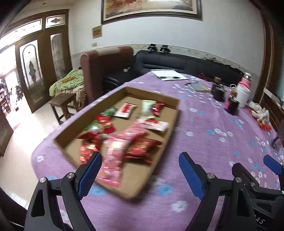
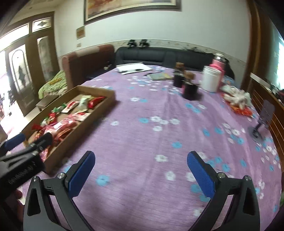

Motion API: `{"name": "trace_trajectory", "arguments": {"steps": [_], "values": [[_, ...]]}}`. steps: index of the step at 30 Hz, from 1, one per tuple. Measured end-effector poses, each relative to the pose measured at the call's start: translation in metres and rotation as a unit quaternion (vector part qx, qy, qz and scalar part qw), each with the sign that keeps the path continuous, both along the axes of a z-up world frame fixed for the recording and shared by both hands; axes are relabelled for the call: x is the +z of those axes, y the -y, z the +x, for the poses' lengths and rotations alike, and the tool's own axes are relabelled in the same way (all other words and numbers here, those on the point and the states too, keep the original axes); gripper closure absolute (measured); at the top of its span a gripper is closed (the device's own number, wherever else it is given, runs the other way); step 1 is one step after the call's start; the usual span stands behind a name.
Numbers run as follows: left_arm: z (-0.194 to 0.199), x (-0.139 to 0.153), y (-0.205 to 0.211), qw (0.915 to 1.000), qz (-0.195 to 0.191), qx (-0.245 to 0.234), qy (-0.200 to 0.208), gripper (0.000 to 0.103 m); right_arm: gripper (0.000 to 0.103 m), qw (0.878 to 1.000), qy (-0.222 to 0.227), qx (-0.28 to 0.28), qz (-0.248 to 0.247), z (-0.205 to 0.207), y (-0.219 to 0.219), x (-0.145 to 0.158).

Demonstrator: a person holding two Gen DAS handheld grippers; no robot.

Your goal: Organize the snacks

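Both cameras ride on the hand-held grippers and look forward and down along the fingers, so each view has its own blue pads at the bottom edge. The left hand-held gripper [image 1: 140, 170] cam sits close over the cardboard tray [image 1: 154, 96] of snacks at the bench's near-left side, with the tray filling the middle. The right hand-held gripper [image 2: 141, 170] cam hangs further right over bare purple cloth, with the tray [image 2: 106, 99] off to its left. Both face the same far wall, sharing the black sofa [image 1: 177, 61], the framed picture [image 1: 150, 10] and the white jar [image 1: 243, 95]. Each also catches the other gripper at its edge.
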State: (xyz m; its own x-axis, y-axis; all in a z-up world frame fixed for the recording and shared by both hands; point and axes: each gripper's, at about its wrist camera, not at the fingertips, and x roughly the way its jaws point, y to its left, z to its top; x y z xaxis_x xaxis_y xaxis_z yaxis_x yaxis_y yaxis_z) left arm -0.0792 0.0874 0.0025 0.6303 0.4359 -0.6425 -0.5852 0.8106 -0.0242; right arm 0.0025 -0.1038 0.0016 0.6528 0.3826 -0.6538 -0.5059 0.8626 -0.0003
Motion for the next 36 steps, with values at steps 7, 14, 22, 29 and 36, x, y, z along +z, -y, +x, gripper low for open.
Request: {"name": "trace_trajectory", "arguments": {"steps": [7, 14, 22, 29, 36], "values": [[-0.028, -0.006, -0.040, 0.9981, -0.024, 0.056, 0.003, 0.012, 0.000, 0.999, -0.019, 0.032, -0.011, -0.004, -0.031, -0.014], [-0.024, -0.018, -0.042, 0.9982, -0.031, 0.045, -0.026, 0.012, 0.000, 0.999, -0.019, 0.036, -0.021, -0.009, -0.037, -0.017], [-0.022, -0.019, -0.034, 0.9992, -0.016, 0.009, -0.036, 0.011, 0.000, 0.999, -0.027, 0.033, -0.029, -0.007, -0.037, -0.023], [-0.022, -0.013, -0.034, 0.9981, 0.032, 0.029, -0.045, 0.002, 0.000, 0.999, -0.030, 0.029, -0.032, -0.006, -0.036, -0.026], [-0.024, -0.010, -0.041, 0.9991, 0.018, 0.011, -0.037, 0.001, 0.000, 0.998, -0.036, 0.026, -0.035, -0.004, -0.035, -0.030]]}}
